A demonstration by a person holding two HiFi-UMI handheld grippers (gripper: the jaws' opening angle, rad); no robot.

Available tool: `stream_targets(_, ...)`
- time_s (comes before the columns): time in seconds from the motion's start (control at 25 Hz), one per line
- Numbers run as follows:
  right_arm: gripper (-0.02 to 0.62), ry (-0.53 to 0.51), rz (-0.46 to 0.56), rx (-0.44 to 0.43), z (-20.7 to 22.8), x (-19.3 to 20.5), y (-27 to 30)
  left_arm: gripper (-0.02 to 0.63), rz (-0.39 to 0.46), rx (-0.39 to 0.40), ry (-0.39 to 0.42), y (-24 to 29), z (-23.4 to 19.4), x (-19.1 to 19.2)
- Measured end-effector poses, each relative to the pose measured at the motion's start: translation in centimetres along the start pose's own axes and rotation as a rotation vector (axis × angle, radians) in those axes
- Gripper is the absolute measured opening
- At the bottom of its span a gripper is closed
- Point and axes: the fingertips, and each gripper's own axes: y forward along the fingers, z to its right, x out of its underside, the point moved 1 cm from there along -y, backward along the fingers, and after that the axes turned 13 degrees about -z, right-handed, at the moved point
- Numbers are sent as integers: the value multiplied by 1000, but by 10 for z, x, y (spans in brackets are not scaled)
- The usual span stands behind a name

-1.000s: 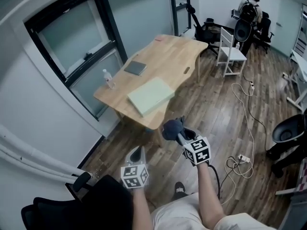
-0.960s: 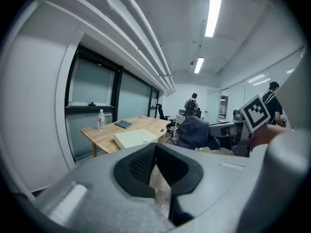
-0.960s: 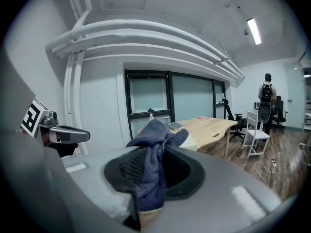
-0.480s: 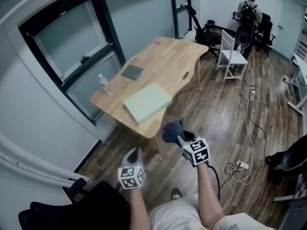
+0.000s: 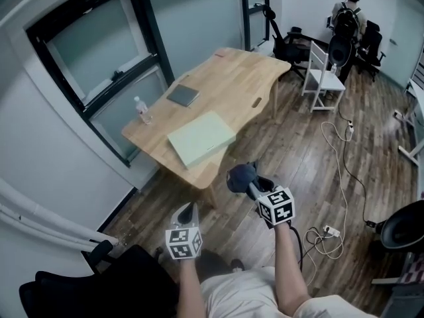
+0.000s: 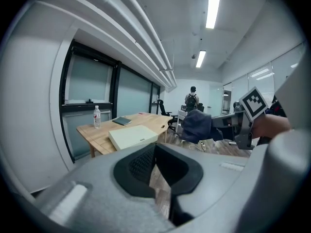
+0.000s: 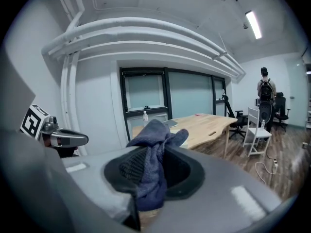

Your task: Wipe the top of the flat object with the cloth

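Cloth: dark blue cloth (image 5: 238,176) clamped in the right gripper (image 5: 252,185), well short of the table (image 5: 252,78).
Left gripper (image 5: 190,212): jaws together, empty.
Flat object (image 5: 201,138): on the table's near end.
Technique: likely best to close in first, then press the cloth flat and sweep edge to edge.

No words, numbers or brand names can be read. The cube on the left gripper (image 5: 190,211) and the cube on the right gripper (image 5: 250,185) carry only black-and-white square patterns (image 5: 275,206), with no letters or digits among them. Ahead of the left gripper, on the table (image 6: 146,120), the pale flat object (image 6: 133,136) has a small dark mark (image 6: 141,139) on its side edge, too small to read. The label on the bottle (image 6: 96,116) beyond it is also too small. The cloth (image 7: 155,144) pinched in the right gripper shows no readable tag.
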Motion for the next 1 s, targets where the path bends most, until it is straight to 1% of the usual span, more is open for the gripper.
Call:
stream_targets(0.16, 87, -14, -31, -18, -1, 6, 5, 8, -14, -12, -12, 5, -5, -2)
stream_targets(0.4, 87, 33, -41, -4, 14, 12, 14, 8, 4, -4, -22, 19, -8, -10)
stream_targets(0.56, 87, 58, -45, 0, 22, 8, 23, 8, -42, 5, -19, 41, -11, -10)
stream_targets(0.72, 87, 77, -52, -7, 26, 5, 40, 8, -40, 22, -13, 56, -15, -17)
stream_targets(0.84, 87, 83, -77, -17, 29, 5, 60, 8, -54, 27, -17, 70, -26, -15)
stream_targets(1.0, 87, 118, -61, -24, 37, -12, 84, 8, -62, 20, -33, 89, -51, -21)
